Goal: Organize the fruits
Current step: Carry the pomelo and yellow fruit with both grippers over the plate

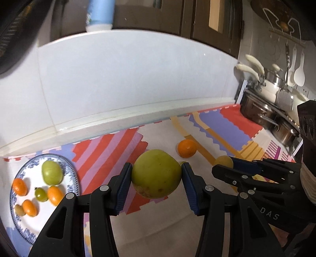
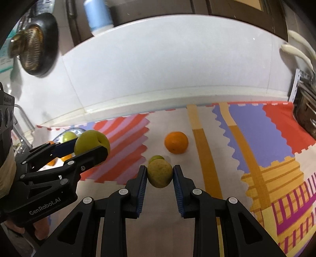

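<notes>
My left gripper [image 1: 157, 174] is shut on a large green apple [image 1: 156, 173] and holds it above the colourful mat; it also shows in the right wrist view [image 2: 89, 147] with the apple [image 2: 91, 143]. My right gripper [image 2: 160, 174] is shut on a small yellow-green fruit [image 2: 160, 173]; in the left wrist view that gripper [image 1: 233, 167] sits at the right, the fruit [image 1: 223, 161] partly hidden. An orange [image 1: 187, 148] [image 2: 176, 142] lies on the mat. A small green fruit [image 2: 157, 157] lies just behind the held one. A blue-patterned plate [image 1: 72, 174] at the left holds several small fruits.
A white tiled wall [image 1: 128, 79] with a ledge runs behind the mat [image 1: 110, 158]. Steel pots [image 1: 262, 110] and hanging utensils [image 1: 296, 69] stand at the right. A blue-white bottle [image 1: 99, 15] stands on top of the wall. A dark pan [image 2: 37, 43] hangs at upper left.
</notes>
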`<state>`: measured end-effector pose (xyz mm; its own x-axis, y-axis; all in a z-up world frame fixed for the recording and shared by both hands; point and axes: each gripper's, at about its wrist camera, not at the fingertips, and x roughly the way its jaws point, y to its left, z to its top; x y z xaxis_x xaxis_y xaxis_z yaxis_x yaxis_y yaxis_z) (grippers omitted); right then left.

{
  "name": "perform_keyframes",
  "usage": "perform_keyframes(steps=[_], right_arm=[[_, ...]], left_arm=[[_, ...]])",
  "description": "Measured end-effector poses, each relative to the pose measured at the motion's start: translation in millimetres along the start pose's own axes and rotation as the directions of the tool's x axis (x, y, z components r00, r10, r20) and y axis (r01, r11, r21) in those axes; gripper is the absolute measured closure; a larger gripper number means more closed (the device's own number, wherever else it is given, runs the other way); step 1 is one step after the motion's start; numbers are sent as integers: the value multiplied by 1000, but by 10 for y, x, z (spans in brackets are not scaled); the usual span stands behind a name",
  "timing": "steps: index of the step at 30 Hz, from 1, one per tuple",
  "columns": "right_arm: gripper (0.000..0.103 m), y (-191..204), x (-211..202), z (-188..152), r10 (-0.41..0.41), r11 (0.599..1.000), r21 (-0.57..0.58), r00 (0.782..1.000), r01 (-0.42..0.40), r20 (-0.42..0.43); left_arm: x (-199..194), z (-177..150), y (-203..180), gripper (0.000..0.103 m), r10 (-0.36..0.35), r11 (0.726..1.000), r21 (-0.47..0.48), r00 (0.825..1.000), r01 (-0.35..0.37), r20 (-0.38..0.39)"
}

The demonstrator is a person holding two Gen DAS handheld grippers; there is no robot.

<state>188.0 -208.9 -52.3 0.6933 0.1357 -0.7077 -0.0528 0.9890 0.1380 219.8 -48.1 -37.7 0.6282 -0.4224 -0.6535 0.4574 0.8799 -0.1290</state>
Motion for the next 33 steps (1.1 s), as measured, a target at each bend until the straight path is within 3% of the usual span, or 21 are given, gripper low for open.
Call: perform_keyframes(steps=[19,33], right_arm=[[75,632,-529,-5,116,985,-139,990,-105,78],[75,1265,-310,88,231,949,-230,972,-217,34]], left_arm=[[-888,-208,212,53,113,991,-90,988,-104,103],[-1208,-393,793,53,239,960,-168,967,-222,91]])
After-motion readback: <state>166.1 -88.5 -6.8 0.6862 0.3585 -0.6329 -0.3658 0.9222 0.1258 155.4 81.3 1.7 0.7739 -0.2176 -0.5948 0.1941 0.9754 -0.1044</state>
